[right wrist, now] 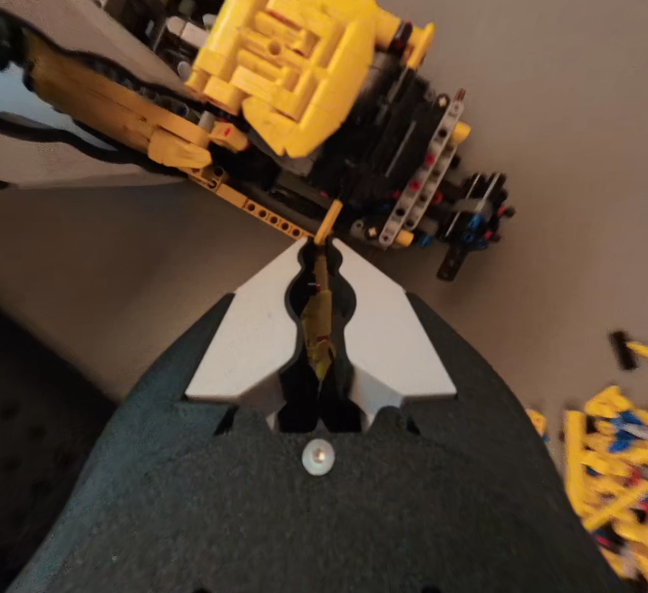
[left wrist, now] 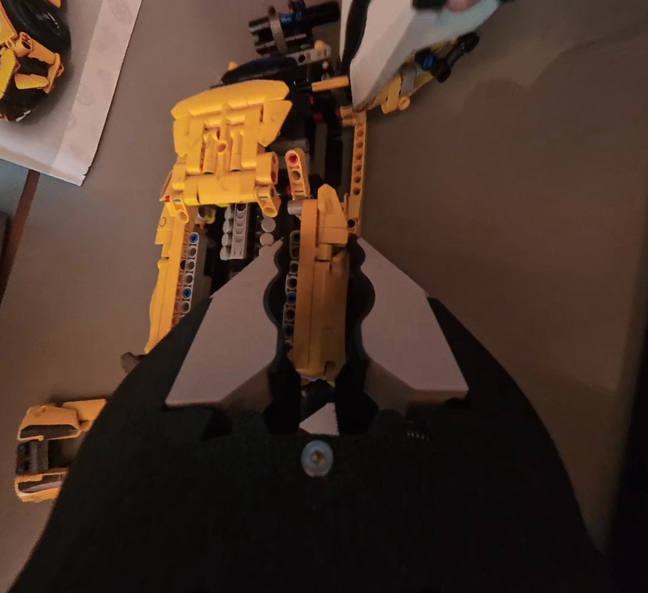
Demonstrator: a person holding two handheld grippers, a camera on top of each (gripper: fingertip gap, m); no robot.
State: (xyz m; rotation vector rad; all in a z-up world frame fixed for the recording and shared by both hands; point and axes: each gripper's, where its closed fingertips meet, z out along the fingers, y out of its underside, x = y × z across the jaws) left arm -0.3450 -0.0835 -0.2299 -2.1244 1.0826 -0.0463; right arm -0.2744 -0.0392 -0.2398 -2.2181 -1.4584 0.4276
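Note:
A half-built yellow and black brick vehicle model point(left wrist: 228, 155) lies on a grey-brown table point(left wrist: 508, 225). My left gripper point(left wrist: 317, 243) is shut on the model's yellow side panel point(left wrist: 321, 281), which runs between the two pads. In the right wrist view the same model point(right wrist: 291, 60) is ahead, blurred. My right gripper point(right wrist: 317, 243) is shut on a small yellow piece point(right wrist: 319, 327); its tip touches a yellow pin point(right wrist: 328, 222) at the end of the model's yellow holed beam point(right wrist: 273, 218). The right gripper also shows in the left wrist view point(left wrist: 385, 39), at the model's far side.
An instruction booklet point(left wrist: 101, 50) with a picture of the vehicle lies at the left. A small yellow sub-assembly point(left wrist: 45, 450) sits at the lower left. A pile of loose yellow and blue pieces point(right wrist: 610, 464) lies at the right, with a black piece point(right wrist: 624, 355) nearby. Some 9 cm of space lies between my two pairs of fingers.

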